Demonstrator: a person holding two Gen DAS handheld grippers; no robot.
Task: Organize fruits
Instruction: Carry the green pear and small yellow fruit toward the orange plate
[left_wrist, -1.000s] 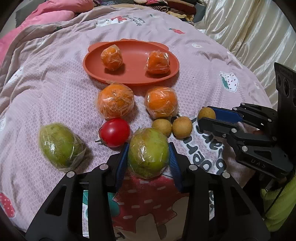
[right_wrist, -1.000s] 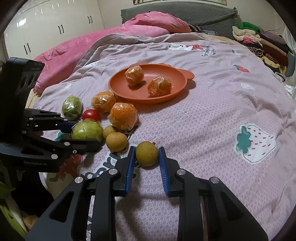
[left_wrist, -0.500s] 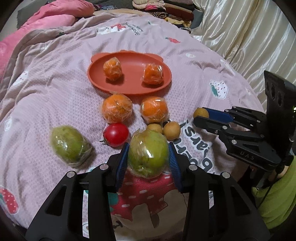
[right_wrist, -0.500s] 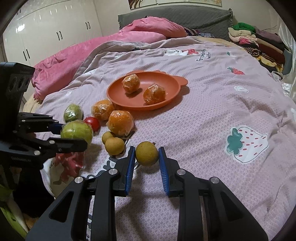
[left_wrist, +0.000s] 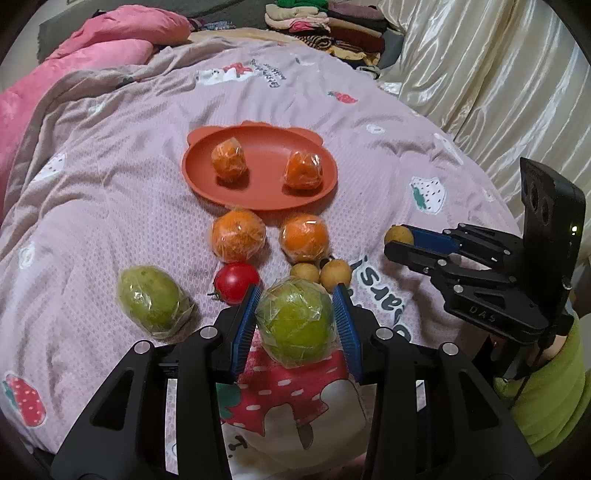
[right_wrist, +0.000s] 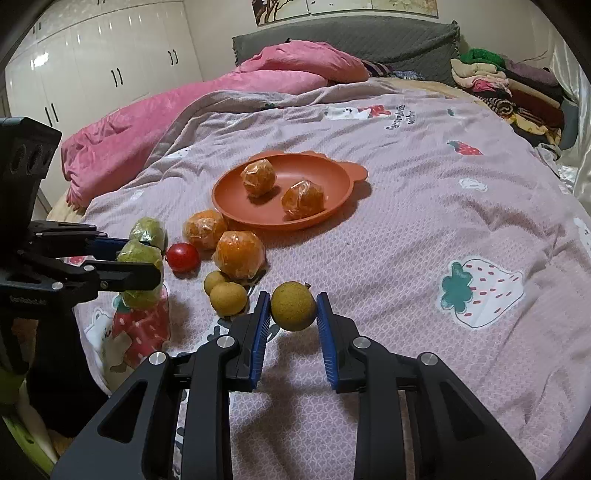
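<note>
Orange plate (left_wrist: 258, 201) holds two wrapped oranges (most fruit remains on the bed (left_wrist: 110, 206)); left tongs (left_wrist: 295, 317) grip a wrapped green fruit (left_wrist: 295, 325), right tongs (right_wrist: 291, 314) a longan (right_wrist: 293, 305).

Glossy clear plastic wrap on green fruit (left_wrist: 295, 326), matt orange plate (left_wrist: 258, 195), textured cloth bedspread (left_wrist: 110, 206)

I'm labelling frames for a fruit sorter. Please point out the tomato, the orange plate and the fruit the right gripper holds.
tomato (left_wrist: 236, 281): left wrist view, middle of its red skin.
orange plate (left_wrist: 266, 201): left wrist view, bare near rim.
small brown fruit (right_wrist: 293, 305): right wrist view, its centre, between the right gripper's pads.
</note>
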